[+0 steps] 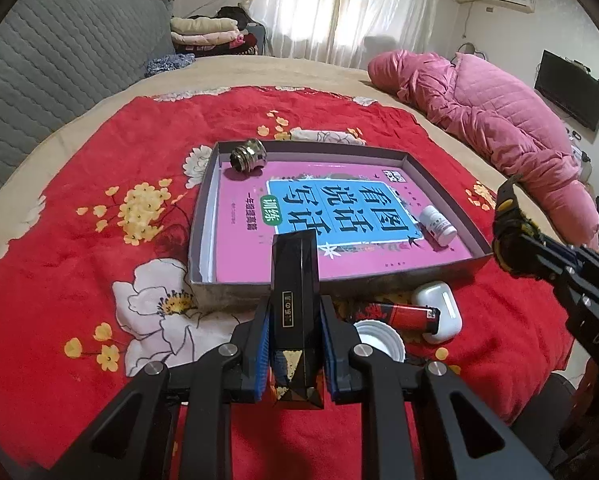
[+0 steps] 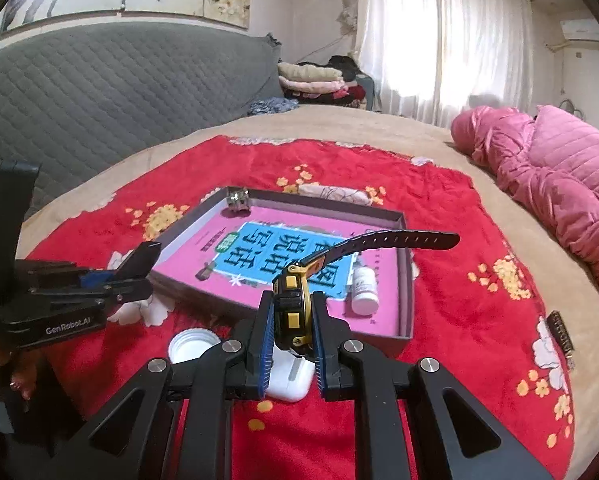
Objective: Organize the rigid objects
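A bed carries a red floral blanket (image 1: pixel 79 240), and on it sits a shallow grey box (image 1: pixel 447 184) lined with a pink-covered book (image 1: pixel 243 240). Inside the box already lie a metal threaded fitting (image 1: pixel 246 157) at the far left corner and a small white bottle (image 1: pixel 439 225) on its side near the right wall.

Outside it, just before the near wall, remain a white earbud case (image 1: pixel 443 308), a red lighter (image 1: pixel 399 316) touching that case, and a white cap (image 1: pixel 379 340).

The left gripper (image 1: pixel 295 344) is clamped narrowly on a black faceted bar (image 1: pixel 295 276), held above the blanket with its tip over the box's near wall. The right gripper (image 2: pixel 293 332) pinches a yellow-and-black watch (image 2: pixel 293 300) by its body, its strap (image 2: pixel 399 238) arching out over the box.

The step in hand appears to be carrying both items to the box. Next, each gripper likely needs to reach over the wall, lower to a bare patch of the book clear of the bottle and fitting, then release.
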{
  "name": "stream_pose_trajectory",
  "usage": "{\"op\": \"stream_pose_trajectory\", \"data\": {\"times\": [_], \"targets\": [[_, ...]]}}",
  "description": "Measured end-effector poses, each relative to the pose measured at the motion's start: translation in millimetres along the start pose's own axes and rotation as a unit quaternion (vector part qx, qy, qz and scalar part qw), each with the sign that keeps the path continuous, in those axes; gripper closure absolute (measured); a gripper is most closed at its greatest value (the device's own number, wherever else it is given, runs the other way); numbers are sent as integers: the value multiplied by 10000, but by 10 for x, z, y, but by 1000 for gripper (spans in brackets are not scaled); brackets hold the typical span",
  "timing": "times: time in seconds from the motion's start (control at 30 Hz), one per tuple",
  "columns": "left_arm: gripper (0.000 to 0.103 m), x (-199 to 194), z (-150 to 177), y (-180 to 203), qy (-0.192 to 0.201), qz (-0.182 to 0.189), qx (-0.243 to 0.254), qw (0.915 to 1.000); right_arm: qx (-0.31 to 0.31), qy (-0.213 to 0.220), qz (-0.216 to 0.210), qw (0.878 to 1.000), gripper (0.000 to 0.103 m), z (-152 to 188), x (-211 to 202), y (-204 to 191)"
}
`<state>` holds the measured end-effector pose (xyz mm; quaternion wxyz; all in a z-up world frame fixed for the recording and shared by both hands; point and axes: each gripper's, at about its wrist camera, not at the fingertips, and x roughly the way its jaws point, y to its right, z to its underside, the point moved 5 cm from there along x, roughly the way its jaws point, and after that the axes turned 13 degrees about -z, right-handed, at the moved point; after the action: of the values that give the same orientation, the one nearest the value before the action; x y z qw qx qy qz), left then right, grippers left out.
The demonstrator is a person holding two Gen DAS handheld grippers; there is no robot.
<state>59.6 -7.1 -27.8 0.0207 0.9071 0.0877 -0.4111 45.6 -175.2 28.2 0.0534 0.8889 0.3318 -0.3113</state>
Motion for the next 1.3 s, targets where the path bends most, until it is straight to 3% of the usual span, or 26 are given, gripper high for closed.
{"op": "stream_pose_trajectory", "data": {"times": [0.63,1.3], "targets": [[81,87,-171,-105,99,-63,-236,9997,-73,231,192,9995,86,-277,58,162],[81,373,-333,48,62,54,-266,9996,-270,214,283,9990,86,-401,345,172]]}}
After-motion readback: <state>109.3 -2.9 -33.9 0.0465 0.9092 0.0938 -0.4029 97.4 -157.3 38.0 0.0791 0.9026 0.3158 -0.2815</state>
